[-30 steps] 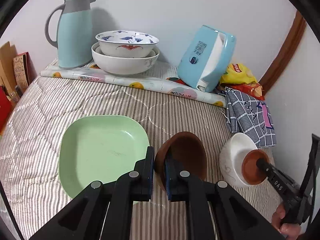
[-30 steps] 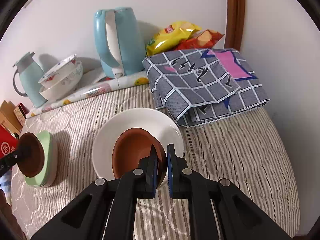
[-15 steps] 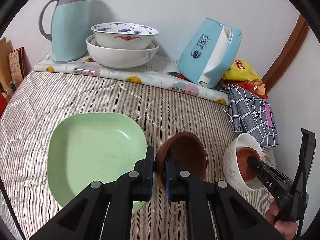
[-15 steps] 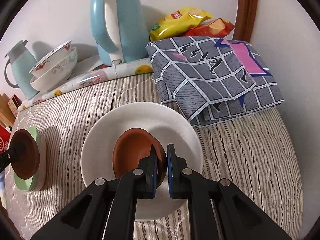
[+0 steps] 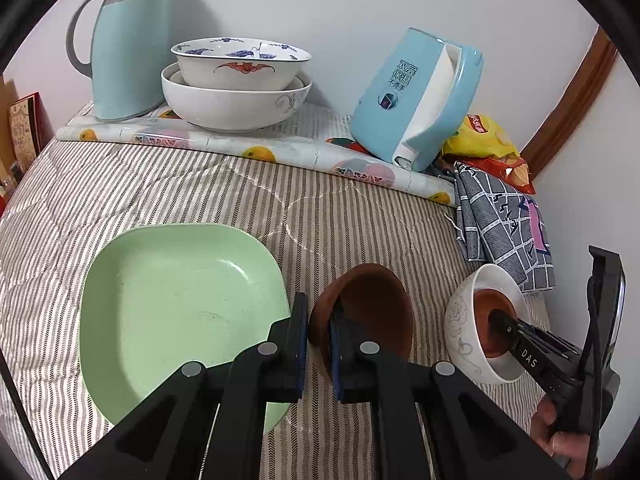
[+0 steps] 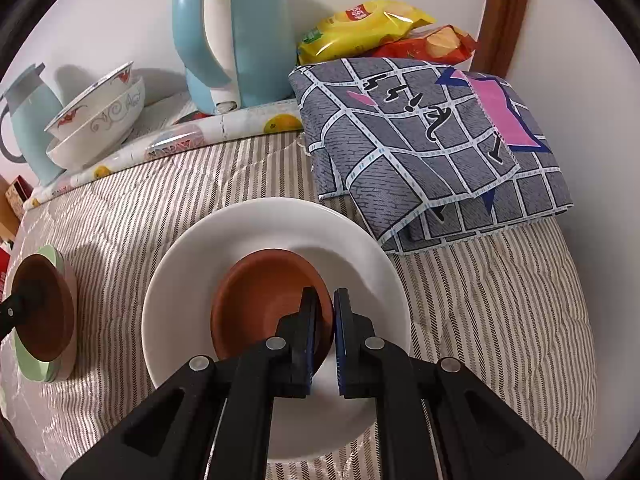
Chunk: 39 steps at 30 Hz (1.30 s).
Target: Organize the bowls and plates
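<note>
From my left wrist view, my left tongs (image 5: 319,332) are pinching the near rim of a dark brown bowl (image 5: 368,308), one finger outside the wall and one inside, the bowl tipped up so its hollow faces away from me. It sits just right of the green plate (image 5: 172,312), which lies flat on the striped quilt (image 5: 200,184); whether bowl and plate touch I cannot tell from here. This view alone shows the plate's whole face, and it shows my right tongs (image 5: 496,316) from the side, reaching into the white bowl (image 5: 464,328) at the far right, their tips against a red-brown bowl (image 5: 490,312) inside it. A bit of my right hand (image 5: 560,440) shows at the lower right edge. At the back stand the thermos jug (image 5: 128,44), two stacked patterned bowls (image 5: 236,80), a blue kettle (image 5: 404,100), snack bags (image 5: 488,144) and a checked cloth (image 5: 500,220).

From my right wrist view, I look down into the white bowl (image 6: 260,240), which here reads wide and shallow. My right tongs (image 6: 327,312) are pressed onto the near rim of the red-brown bowl (image 6: 260,300), which lies tilted inside the white one, its far edge low against the white floor. Only this view shows the checked cloth (image 6: 420,140) folded in full just behind the white bowl. At the far left the green plate (image 6: 36,364) appears edge-on, with the dark brown bowl (image 6: 44,312) in front of it and the tip of my left tongs (image 6: 12,308) on it.
</note>
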Each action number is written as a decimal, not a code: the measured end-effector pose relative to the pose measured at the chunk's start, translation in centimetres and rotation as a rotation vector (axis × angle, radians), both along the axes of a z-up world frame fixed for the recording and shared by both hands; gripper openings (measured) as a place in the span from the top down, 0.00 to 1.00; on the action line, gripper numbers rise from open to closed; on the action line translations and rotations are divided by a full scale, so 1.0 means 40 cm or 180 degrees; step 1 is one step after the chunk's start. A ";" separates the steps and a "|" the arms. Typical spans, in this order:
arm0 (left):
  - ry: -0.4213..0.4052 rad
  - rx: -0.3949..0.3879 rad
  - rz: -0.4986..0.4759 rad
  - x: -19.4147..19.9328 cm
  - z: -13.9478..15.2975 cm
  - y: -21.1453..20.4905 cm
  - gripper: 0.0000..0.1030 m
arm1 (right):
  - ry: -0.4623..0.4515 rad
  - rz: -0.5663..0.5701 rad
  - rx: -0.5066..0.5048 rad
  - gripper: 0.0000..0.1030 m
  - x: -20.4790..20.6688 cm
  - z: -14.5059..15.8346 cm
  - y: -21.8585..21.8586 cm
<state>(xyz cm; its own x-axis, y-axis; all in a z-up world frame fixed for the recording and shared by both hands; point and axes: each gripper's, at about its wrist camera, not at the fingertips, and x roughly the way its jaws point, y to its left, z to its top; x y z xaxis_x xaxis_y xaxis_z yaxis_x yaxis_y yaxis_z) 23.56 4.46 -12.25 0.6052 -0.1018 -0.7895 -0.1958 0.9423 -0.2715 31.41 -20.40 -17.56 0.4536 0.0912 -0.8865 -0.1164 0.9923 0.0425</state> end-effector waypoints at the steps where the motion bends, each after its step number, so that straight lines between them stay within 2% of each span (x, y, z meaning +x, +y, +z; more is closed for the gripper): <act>1: 0.0009 0.0000 0.0002 0.002 -0.002 0.000 0.90 | 0.0006 0.0010 -0.0025 0.91 0.000 -0.002 0.005; 18: -0.0016 0.0046 0.0012 -0.005 0.012 0.010 0.90 | 0.0125 0.0158 -0.0459 0.82 0.007 -0.028 0.053; 24: -0.0039 0.0064 0.0010 -0.021 0.024 0.012 0.90 | 0.0104 0.0174 -0.0380 0.71 0.000 -0.019 0.052; 30: -0.0045 0.0069 0.0017 -0.043 0.034 0.006 0.90 | -0.0002 0.0142 -0.0206 0.70 -0.019 0.022 0.042; 39: -0.0195 0.0123 -0.0087 -0.086 0.097 -0.046 0.90 | -0.0319 0.0063 0.0053 0.65 -0.102 0.128 -0.013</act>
<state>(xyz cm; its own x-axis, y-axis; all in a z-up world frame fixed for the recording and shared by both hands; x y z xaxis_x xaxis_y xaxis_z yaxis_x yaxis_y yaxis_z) 20.11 2.62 -8.36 0.6500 -0.0890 -0.7547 -0.1540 0.9571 -0.2455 27.35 -20.93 -12.43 0.5380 0.1155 -0.8350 -0.1406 0.9890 0.0462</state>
